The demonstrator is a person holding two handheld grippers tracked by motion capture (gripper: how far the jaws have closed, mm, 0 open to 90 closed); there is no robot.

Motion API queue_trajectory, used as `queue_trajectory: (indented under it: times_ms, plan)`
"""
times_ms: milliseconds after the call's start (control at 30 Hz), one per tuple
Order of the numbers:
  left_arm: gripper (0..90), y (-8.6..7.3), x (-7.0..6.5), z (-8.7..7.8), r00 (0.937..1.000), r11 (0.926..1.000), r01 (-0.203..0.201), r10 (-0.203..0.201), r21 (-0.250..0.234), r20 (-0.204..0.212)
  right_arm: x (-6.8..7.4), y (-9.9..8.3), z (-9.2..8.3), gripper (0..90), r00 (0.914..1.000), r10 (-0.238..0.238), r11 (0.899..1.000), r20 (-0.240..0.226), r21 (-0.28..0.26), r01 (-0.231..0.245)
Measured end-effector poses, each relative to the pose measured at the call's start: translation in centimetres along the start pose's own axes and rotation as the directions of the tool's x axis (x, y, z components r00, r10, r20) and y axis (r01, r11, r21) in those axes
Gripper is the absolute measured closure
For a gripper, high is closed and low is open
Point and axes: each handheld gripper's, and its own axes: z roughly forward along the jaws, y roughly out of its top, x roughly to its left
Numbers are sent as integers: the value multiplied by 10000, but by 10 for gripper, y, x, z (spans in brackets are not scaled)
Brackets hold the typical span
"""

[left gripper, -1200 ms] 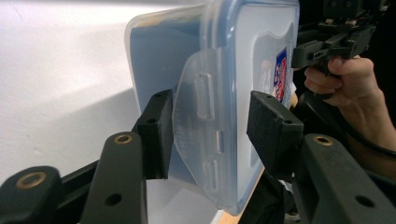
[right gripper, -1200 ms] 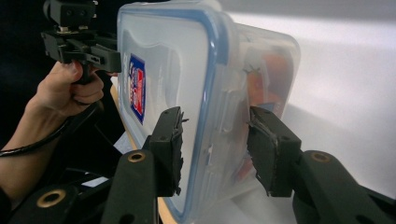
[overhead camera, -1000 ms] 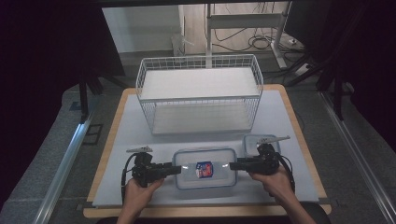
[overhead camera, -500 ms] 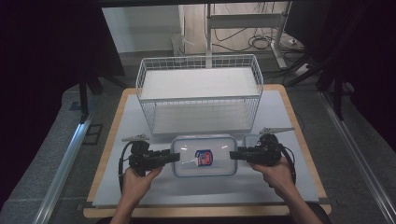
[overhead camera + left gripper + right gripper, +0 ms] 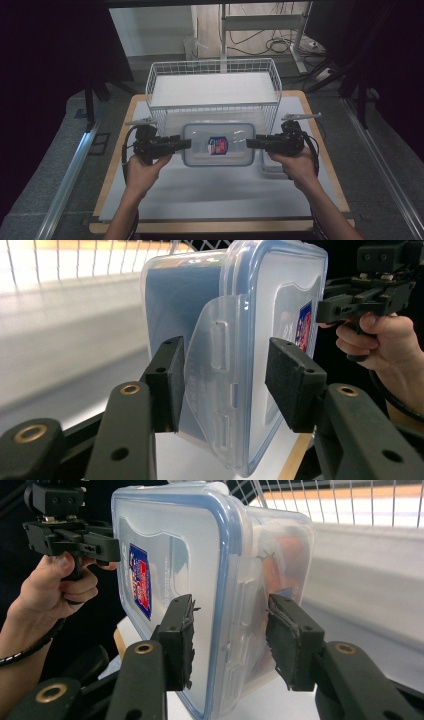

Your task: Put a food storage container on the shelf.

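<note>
While both tongs clamp lidded container (image 5: 218,145), reddish contents inside, unidentifiable

We look from a fixed camera above the near edge of the desk (image 5: 215,200), facing forward and down, far enough to take in the whole desk and the wire basket (image 5: 214,92) at its far side. Two further cameras ride on the claws and look along their jaws at very close range. The left claw (image 5: 222,385) camera faces across the lidded box (image 5: 260,330) toward the right claw (image 5: 350,305); the right claw (image 5: 227,640) camera faces back toward the left claw (image 5: 75,537). All three views share the box and part of the basket.
</note>
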Motion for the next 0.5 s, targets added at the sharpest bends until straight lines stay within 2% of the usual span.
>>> queue_trajectory:
  times_ms: [233,267,333,367,500]
  plan:
    - [512,37,-4,-8,9995,9989,-280,275,-381,-138,4,35,-5,551,9997,-237,9991,29,-353,238]
    - [510,37,-4,-8,9995,9989,-280,275,-381,-138,4,35,-5,551,9997,-237,9991,29,-353,238]
    - [497,55,-5,-9,9975,9974,-551,530,-458,-460,6,52,-6,551,9991,-400,9978,145,-525,407]
    - [492,59,-5,-8,9969,9972,-587,561,-461,-550,6,57,-5,551,9988,-453,9973,198,-566,464]
    - [489,78,0,-8,9961,9961,-657,620,-588,-633,2,76,-3,549,9988,-422,9966,246,-691,438]
